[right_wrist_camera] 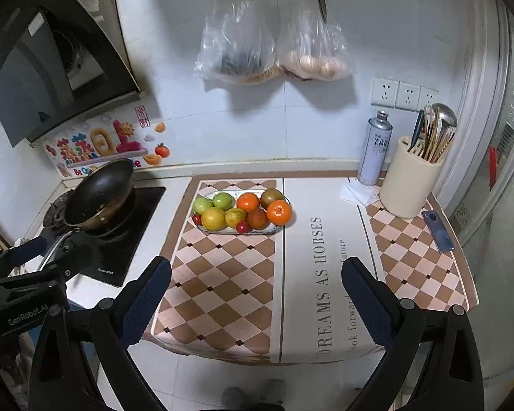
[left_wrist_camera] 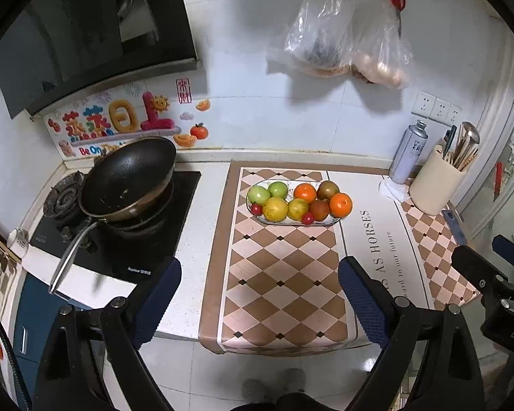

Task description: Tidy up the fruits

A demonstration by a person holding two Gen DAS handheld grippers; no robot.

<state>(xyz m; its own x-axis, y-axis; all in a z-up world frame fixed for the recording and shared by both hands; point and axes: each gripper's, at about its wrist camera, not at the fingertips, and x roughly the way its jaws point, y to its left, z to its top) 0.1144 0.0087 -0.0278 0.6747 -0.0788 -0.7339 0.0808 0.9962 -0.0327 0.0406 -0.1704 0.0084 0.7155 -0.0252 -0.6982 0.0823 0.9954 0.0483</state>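
Left wrist view: my left tongs (left_wrist_camera: 258,303) and right tongs (right_wrist_camera: 257,303) gape wide, empty, while all fruits sit piled on the plate (left_wrist_camera: 257,217) mid-frame on the tabletop (left_wrist_camera: 202,205); sorting looks unstarted.

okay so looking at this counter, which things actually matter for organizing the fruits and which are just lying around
For the job: plate holding the fruits, oranges, green fruits, yellow fruits, small red fruits; left gripper and right gripper, both open.

Lying about: wok, spray can, utensil holder, phone, hanging bags.
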